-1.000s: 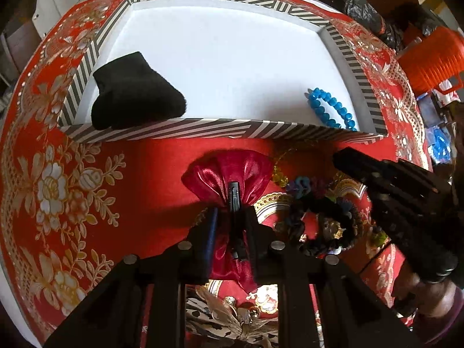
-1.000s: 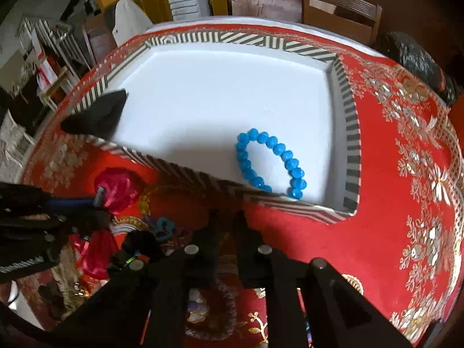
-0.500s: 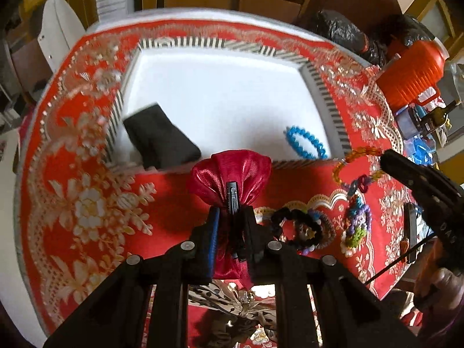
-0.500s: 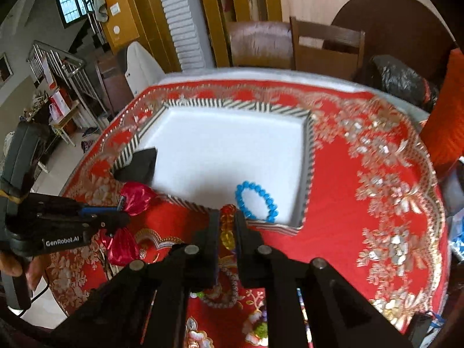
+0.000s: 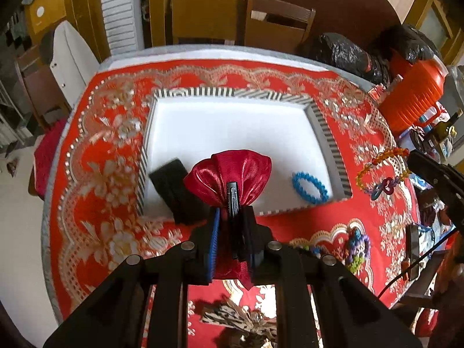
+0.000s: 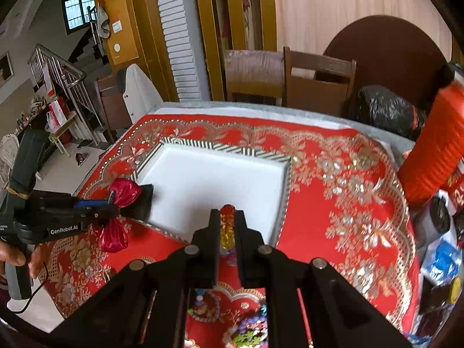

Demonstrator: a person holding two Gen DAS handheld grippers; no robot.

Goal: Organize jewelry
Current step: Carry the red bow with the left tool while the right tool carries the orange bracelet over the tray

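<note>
- Left gripper (image 5: 230,217) is clenched on the red satin pouch (image 5: 229,178), at the tray's (image 5: 327,133) near-left edge.
- Right gripper (image 6: 227,226), grasping the beaded bracelet (image 6: 227,226), hangs over the near rim.

A round table spread with a red cloth (image 5: 87,203) patterned in gold flowers bears a shallow white tray with a black-and-white striped rim (image 5: 324,133). Loose beaded bracelets in mixed colours (image 5: 358,246) lie on the cloth near the tray's front corner, and an orange ribbed plastic container (image 5: 411,98) stands at the table's far right edge.
</note>
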